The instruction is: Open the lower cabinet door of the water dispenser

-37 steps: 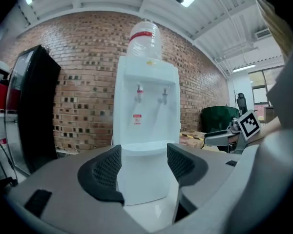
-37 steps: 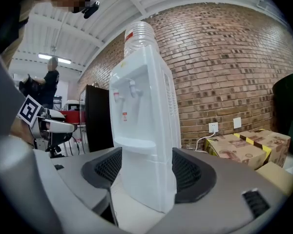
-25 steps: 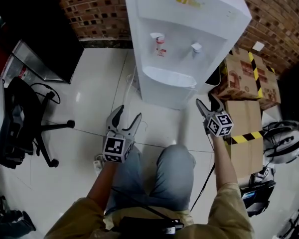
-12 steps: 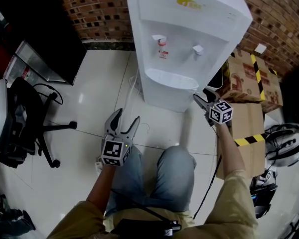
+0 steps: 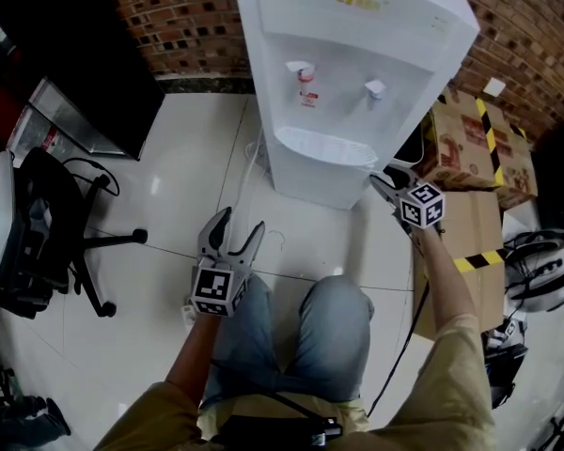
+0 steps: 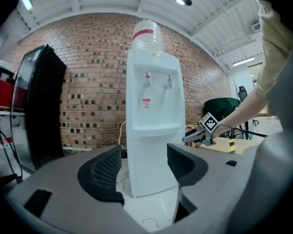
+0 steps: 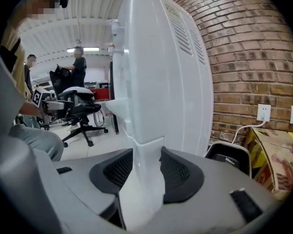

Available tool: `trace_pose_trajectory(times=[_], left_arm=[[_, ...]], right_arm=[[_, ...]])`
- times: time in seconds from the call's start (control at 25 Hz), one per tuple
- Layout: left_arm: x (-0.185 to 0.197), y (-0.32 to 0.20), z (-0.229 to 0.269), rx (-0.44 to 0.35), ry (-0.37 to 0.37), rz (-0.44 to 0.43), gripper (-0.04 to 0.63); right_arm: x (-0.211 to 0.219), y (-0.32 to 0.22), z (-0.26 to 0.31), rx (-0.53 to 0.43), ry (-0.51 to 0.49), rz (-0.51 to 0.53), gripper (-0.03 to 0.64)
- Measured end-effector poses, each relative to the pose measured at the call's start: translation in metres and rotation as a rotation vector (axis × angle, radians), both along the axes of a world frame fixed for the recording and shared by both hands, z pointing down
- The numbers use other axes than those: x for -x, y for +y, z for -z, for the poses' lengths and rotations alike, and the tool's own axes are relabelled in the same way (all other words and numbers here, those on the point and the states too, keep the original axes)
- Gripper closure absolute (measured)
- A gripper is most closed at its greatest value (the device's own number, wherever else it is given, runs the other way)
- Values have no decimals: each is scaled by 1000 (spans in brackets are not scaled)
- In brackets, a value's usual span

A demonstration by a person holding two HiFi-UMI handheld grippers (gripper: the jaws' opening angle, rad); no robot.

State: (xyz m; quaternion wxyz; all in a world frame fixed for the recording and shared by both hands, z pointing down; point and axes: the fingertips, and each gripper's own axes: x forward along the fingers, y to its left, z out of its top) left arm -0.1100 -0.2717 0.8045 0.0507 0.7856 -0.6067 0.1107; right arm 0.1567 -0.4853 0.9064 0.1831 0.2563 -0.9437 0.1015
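Note:
The white water dispenser (image 5: pixel 348 54) stands on the tile floor against a brick wall. Its lower cabinet door (image 5: pixel 315 181) faces me below the drip tray. My right gripper (image 5: pixel 387 178) is at the door's right edge. In the right gripper view its jaws are closing, and the pads (image 7: pixel 178 169) press on the door's white edge (image 7: pixel 147 152) from both sides. My left gripper (image 5: pixel 230 233) hangs open and empty over the floor, well in front of the dispenser (image 6: pixel 154 106). From there the lower door (image 6: pixel 149 167) shows between its spread jaws but far beyond them.
Taped cardboard boxes (image 5: pixel 465 148) sit right of the dispenser, with a white helmet (image 5: pixel 536 271) further right. A black office chair (image 5: pixel 47 224) and a dark cabinet (image 5: pixel 75 45) stand at the left. A thin cable (image 5: pixel 249 172) lies by the dispenser's left side. My knees (image 5: pixel 291 336) are below.
The right gripper moved in to the right edge of the dispenser's lower part and its jaws narrowed onto it. The left gripper stayed put.

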Motion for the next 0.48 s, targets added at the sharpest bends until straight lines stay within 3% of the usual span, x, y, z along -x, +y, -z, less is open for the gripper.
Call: trace_pose_trajectory(times=[0.2, 0.48], left_arm=[[-7, 0, -6, 0, 3, -9, 316], [-11, -1, -7, 6, 16, -20, 316]], right_arm=[[-1, 17, -1, 27, 21, 53, 440], [3, 63, 1, 52, 61, 211, 449]])
